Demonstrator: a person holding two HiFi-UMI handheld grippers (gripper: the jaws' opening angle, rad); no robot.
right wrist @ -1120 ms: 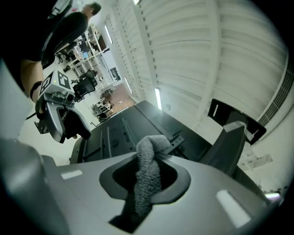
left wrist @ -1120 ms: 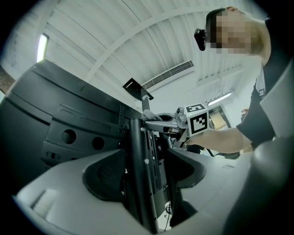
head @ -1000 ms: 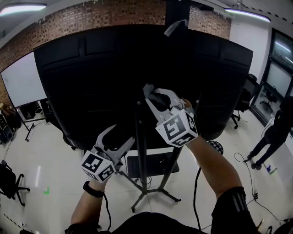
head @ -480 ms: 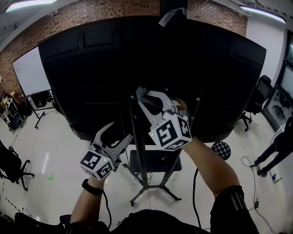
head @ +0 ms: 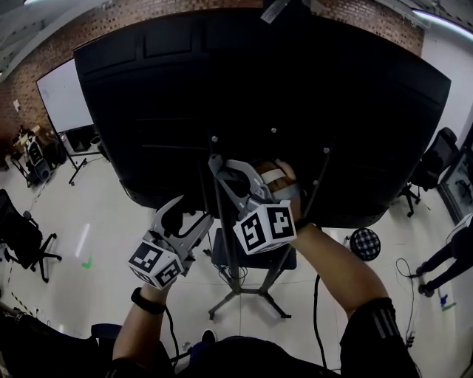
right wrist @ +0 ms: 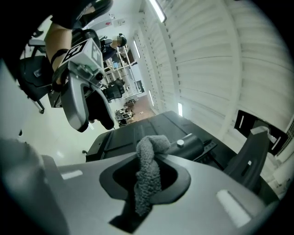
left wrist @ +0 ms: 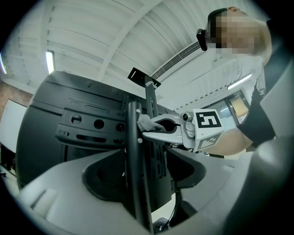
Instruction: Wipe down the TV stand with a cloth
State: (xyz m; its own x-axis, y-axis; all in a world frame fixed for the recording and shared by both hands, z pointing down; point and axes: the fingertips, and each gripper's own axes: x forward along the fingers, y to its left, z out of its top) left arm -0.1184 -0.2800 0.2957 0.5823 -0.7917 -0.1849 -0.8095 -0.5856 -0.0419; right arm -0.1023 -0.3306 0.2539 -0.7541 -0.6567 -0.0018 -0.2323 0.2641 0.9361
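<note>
light: bright ceiling strips (right wrist: 157,9) | tv back (head: 259,96) near-black | floor (head: 66,221) glare | fisheye vignette at edges

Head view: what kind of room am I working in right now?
Probably an office or lab workspace: a brick wall, a whiteboard, a rolling office chair and a large TV on a TV stand.
</note>
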